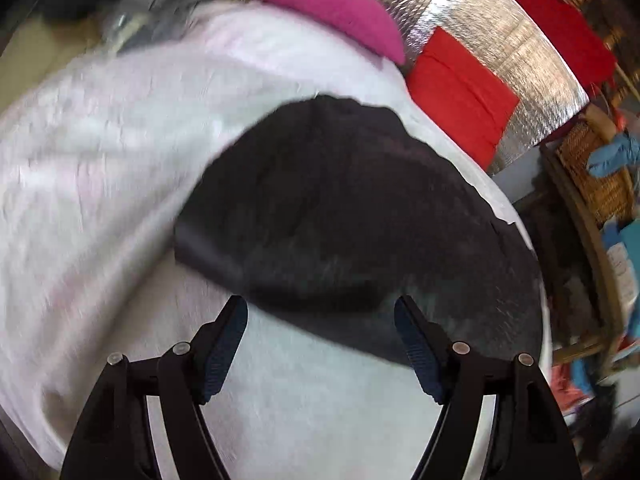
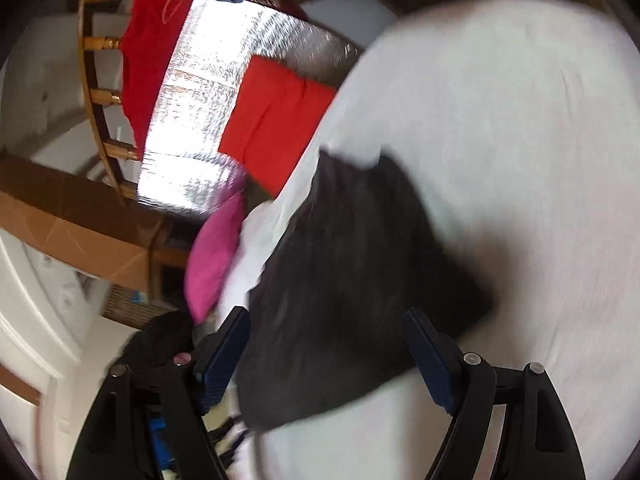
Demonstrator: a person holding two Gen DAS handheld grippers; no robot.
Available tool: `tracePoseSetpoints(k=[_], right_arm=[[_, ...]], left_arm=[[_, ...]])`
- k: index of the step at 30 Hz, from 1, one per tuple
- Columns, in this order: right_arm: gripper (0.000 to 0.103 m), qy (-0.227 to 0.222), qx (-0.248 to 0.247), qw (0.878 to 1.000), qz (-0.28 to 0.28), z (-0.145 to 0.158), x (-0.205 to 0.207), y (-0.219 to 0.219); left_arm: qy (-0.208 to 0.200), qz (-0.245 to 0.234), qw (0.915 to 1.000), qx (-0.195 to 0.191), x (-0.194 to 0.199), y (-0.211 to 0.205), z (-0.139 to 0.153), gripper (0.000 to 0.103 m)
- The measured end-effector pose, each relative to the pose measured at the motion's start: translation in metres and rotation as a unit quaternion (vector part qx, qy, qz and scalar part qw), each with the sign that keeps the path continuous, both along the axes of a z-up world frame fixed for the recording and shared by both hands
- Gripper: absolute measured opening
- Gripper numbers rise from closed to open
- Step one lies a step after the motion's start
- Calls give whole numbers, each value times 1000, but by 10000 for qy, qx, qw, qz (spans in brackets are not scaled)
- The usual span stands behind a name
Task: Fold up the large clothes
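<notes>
Motion blur smears both views. In the left wrist view the white sheet [image 1: 120, 160] is streaked at the left, and the grey clutter [image 1: 160, 16] at the far left cannot be identified. The black garment [image 1: 340, 208] hides the sheet beneath it, and its near edge is soft. The pink cushion [image 1: 328, 4] is cut off by the top edge. In the right wrist view the garment's folds are too blurred to tell, a dark heap [image 2: 160, 344] near left is unreadable, and the blue thing [image 2: 160, 440] behind the claw arm is mostly hidden.
</notes>
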State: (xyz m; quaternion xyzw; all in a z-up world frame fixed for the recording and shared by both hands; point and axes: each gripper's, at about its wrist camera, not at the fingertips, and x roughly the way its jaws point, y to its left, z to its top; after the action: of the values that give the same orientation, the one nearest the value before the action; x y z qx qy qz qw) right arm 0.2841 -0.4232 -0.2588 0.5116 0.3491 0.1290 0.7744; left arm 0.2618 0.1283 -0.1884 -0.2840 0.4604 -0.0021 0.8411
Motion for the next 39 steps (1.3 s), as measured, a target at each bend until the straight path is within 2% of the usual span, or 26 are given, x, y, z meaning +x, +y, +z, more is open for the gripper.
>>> tracePoseSetpoints(k=[2, 8, 15, 23, 26, 31, 32, 33, 36, 37, 39], right_arm=[[82, 188, 363, 9990, 152, -15, -14, 20], [82, 691, 417, 9958, 427, -43, -11, 57], [82, 790, 451, 9958, 91, -59, 18, 72], [85, 601, 864, 9929, -550, -68, 40, 78], [86, 557, 831, 9921, -758, -70, 48, 79], [86, 469, 704, 9918, -958, -68, 51, 77], [85, 455, 674, 9921, -954, -67, 52, 76], [82, 454, 643, 9923, -956, -67, 52, 77], [58, 566, 313, 9933, -956, -66, 53, 79], [56, 596, 277, 9932, -965, -67, 53, 79], [48, 606, 253, 9934, -945, -68, 52, 77]], left_arm=[[122, 84, 9996, -235, -9, 2, -7, 77], [405, 78, 9972, -630, -3, -7, -28, 79], [137, 609, 9930, -1001, 14, 0, -40, 82], [-199, 976, 9867, -1286, 32, -2, -47, 89], [-312, 1060, 9819, -1539, 37, -3, -53, 90], [-456, 1167, 9689, -2133, 40, 13, -59, 89], [-458, 1175, 9683, -2155, 39, 17, -59, 84], [-415, 1221, 9694, -2088, 40, 18, -61, 72], [-402, 1235, 9714, -1989, 41, 18, -63, 57], [-416, 1217, 9726, -1936, 40, 17, -61, 54], [-454, 1163, 9759, -1789, 38, 15, -57, 43]])
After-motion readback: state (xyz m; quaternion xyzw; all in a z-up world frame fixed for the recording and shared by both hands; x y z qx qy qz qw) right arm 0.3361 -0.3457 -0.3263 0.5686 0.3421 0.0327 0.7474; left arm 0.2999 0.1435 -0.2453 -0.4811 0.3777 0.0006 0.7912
